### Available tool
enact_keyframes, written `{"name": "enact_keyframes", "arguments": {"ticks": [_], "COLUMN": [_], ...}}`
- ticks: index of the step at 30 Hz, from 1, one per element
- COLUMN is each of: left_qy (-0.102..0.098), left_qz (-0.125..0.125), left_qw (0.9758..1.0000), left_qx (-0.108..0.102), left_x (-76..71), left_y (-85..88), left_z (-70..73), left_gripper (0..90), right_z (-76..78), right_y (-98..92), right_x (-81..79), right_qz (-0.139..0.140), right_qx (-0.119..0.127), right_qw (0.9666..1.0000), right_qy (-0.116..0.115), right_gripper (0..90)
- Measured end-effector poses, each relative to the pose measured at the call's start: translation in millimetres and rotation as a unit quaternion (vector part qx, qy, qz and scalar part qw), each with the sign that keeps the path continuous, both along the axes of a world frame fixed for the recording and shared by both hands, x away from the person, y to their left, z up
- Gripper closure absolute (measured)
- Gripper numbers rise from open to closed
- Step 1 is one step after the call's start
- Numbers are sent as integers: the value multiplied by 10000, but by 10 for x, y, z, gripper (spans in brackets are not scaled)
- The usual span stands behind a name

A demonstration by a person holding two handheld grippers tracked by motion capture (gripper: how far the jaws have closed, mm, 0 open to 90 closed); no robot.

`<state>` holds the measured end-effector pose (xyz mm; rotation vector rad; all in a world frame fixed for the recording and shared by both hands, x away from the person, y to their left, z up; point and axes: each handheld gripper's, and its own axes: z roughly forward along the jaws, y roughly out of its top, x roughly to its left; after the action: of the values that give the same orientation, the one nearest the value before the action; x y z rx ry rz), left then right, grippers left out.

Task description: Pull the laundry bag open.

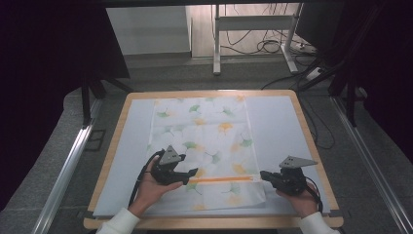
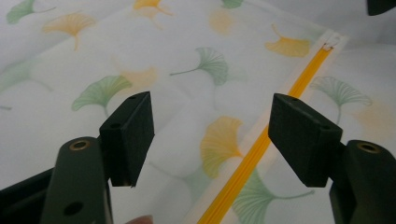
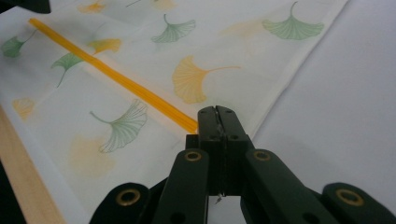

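A white cloth point(image 1: 204, 131) printed with green and yellow ginkgo leaves lies flat on the table. An orange zipper point(image 1: 224, 179) runs across its near part. My left gripper point(image 1: 192, 174) hovers at the zipper's left end. Its jaws stand open and wide apart point(image 2: 215, 130), and the orange zipper point(image 2: 252, 158) passes under the gap untouched. My right gripper point(image 1: 264, 174) is at the zipper's right end, by the cloth's right edge. Its jaws are pressed together point(image 3: 215, 112) just above where the zipper point(image 3: 116, 77) ends. I see nothing pinched between them.
Under the cloth a pale mat point(image 1: 277, 126) covers the wooden table point(image 1: 209, 92). Bare mat lies to the right of the cloth point(image 3: 336, 102). The table's wooden front edge point(image 3: 23, 177) is close to my right gripper. A desk frame and cables point(image 1: 258, 44) stand on the floor beyond.
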<state>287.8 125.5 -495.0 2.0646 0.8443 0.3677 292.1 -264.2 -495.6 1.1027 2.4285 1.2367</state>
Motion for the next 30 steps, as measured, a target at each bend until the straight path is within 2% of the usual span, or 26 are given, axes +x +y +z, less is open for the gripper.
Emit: {"name": "enact_keyframes", "arguments": {"ticks": [5, 8, 15, 21, 25, 28, 30], "left_qy": [-26, 0, -1, 29, 145, 137, 147], "left_qz": [-208, -289, -439, -536, -639, -740, -768], "left_qw": [9997, 9995, 9989, 9985, 9977, 9969, 9968], "left_qx": [114, 138, 138, 131, 154, 207, 172], "left_x": [-44, -50, -27, 33, 75, 121, 145], "left_y": [-171, -264, -441, -591, -686, -791, -843], "left_z": [-11, -34, -36, -28, -22, -17, -10], "left_gripper": [311, 312, 317, 326, 349, 347, 347], "right_z": [-31, -34, -78, -98, -120, -132, -128], "right_y": [-31, -59, -105, 34, 62, 56, 52], "right_x": [114, 119, 32, -110, -126, -128, -128], "right_qz": [-103, -136, -174, 42, 55, 69, 72], "right_qx": [-50, -64, -114, -213, -242, -223, -196], "right_qw": [9999, 9999, 9996, 9995, 9993, 9993, 9993], "right_qy": [63, 83, 195, 218, 271, 292, 300], "right_gripper": [889, 889, 889, 889, 889, 889, 889]}}
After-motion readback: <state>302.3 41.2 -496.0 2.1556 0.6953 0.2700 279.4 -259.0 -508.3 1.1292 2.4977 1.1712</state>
